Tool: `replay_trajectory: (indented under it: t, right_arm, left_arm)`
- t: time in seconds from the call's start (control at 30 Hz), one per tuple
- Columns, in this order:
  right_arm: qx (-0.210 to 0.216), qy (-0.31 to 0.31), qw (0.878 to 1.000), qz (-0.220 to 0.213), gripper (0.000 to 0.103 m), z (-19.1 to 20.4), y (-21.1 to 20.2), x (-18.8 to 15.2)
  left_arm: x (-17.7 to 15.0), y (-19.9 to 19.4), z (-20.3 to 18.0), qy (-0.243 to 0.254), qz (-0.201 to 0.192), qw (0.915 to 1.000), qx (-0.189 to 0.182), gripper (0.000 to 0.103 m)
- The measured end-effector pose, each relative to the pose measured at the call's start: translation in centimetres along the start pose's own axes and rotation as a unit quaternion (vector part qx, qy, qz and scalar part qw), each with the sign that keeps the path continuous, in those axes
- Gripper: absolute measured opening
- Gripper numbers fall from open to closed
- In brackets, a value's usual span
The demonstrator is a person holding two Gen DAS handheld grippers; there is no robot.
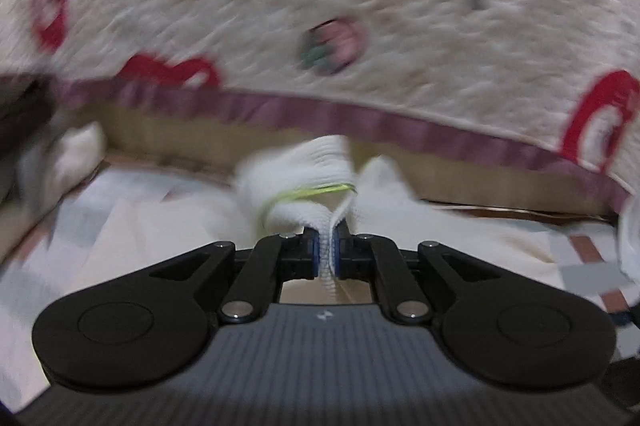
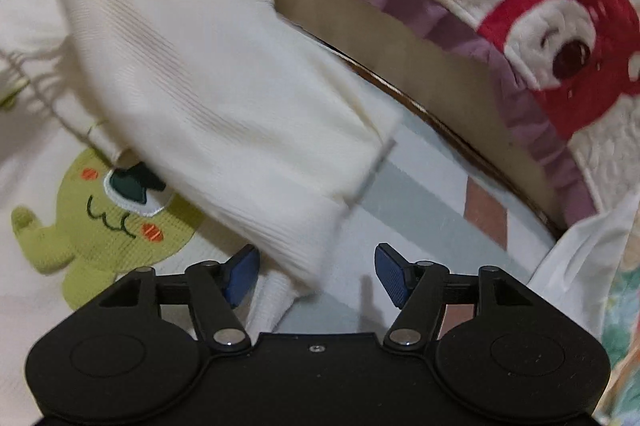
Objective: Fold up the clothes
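A: Where's the top [image 2: 224,97] now?

B: It's a cream ribbed one with a green cartoon patch [image 2: 108,218]. The body lies flat on the patterned sheet [image 2: 420,193], left of and under the right tongs [image 2: 316,276]. A sleeve or flap of it crosses slantwise just ahead of those tongs, from far upper left down to between the blue pads [image 2: 394,276].

A: Are the right tongs holding that flap?

B: No. They stand apart. The flap's lower edge lies between the pads, nearer the left one, but neither pad presses on it that I can see.

A: And the left tongs [image 1: 329,250]?

B: Together, clamped on a thin ribbed edge [image 1: 330,226] of the top. The cloth bunches up just ahead of them, with a yellow-green line of stitching across it. That picture is blurred, so I can't say which edge it is.

A: How far along is the folding, then?

B: Early to middle, I'd judge. The patch is still uncovered, the body looks spread out and not stacked, and only one flap is lifted across it. I see no neat folded bundle anywhere.

A: What's left?

B: Probably laying that flap flat over the body, doing the other side, then folding it in half. Whether the other side is already done I can't tell; it's out of view.

A: Anything in the way?

B: A quilt [image 1: 280,5] with red figures and a purple border lies beyond both tongs, apart from the top.
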State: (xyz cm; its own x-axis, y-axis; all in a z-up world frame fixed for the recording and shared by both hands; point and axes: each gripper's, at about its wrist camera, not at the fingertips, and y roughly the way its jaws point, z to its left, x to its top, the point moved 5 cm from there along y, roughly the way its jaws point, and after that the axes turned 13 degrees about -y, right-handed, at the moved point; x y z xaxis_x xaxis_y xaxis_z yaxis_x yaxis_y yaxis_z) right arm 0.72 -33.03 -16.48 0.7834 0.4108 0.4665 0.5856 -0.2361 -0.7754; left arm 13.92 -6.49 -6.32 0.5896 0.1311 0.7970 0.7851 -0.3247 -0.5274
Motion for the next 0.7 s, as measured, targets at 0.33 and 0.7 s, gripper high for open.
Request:
replay_trajectory:
  t: [0.33, 0.7]
  right_arm:
    - [0.122, 0.180, 0.975, -0.047, 0.015, -3.4, -0.5, -0.5]
    - [0.096, 0.111, 0.989, -0.017, 0.028, -3.0, -0.4, -0.5]
  left_arm:
    - [-3.9, 4.7, 7.3, -0.102, 0.133, 0.9839, 0.063, 0.046]
    - [-4.1, 6.3, 5.4, -0.075, 0.172, 0.9820, 0.024, 0.077]
